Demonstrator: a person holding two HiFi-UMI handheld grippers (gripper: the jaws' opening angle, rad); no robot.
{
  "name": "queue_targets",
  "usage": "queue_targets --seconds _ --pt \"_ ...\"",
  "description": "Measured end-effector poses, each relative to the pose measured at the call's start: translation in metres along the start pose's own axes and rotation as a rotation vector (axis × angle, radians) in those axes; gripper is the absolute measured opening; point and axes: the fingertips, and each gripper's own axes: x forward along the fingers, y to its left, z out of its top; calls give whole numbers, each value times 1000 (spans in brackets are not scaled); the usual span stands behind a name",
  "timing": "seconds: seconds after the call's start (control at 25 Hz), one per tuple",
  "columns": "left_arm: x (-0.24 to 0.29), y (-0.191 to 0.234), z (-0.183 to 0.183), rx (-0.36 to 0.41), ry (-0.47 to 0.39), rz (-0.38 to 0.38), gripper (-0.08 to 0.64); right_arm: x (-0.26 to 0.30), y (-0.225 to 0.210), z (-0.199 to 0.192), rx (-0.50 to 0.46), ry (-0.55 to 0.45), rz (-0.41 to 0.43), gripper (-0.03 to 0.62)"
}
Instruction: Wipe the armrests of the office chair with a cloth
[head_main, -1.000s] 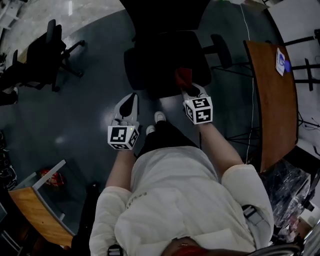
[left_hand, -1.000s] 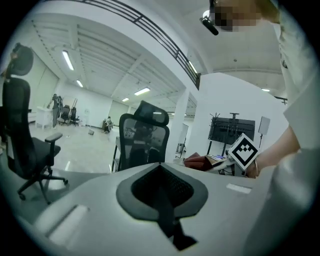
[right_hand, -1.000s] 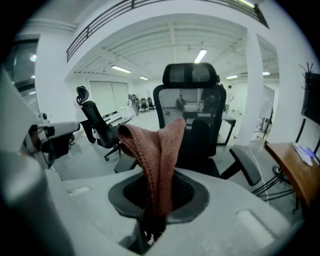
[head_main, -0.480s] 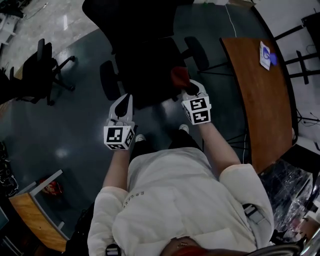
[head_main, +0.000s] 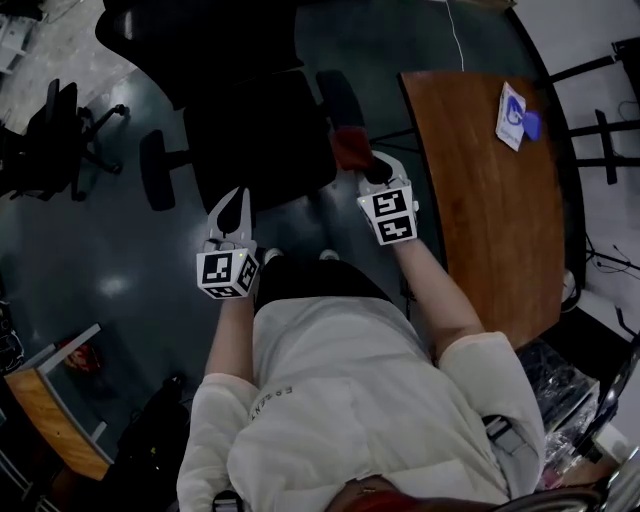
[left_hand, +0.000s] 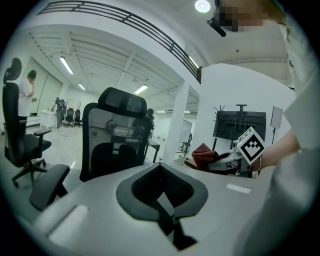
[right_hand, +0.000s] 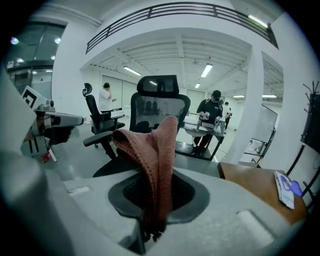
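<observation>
Reddish cloth (head_main: 350, 148) is clamped in the right tool (head_main: 372, 170), just beside the office chair's (head_main: 255, 130) desk-side armrest (head_main: 340, 95). The left tool (head_main: 236, 198) has its jaws together on nothing, at the seat front. A wooden desk (head_main: 480, 200) stands alongside.

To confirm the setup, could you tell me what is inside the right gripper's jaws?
A folded reddish cloth stands pinched in the right gripper, its jaws shut on it. Its lower end is hidden between them.
</observation>
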Motion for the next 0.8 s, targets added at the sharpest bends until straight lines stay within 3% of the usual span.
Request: queue_targets --seconds 0.32,0.56,0.8 --pt "85 -24 4 -27 17 -78 17 48 -49 1 21 33 -10 49" --pt "145 -16 -5 -46 61 -126 17 111 -79 8 -62 94 -10 49" --pt "185 -5 -26 -77 108 -107 17 182 -107 12 -150 130 16 49"
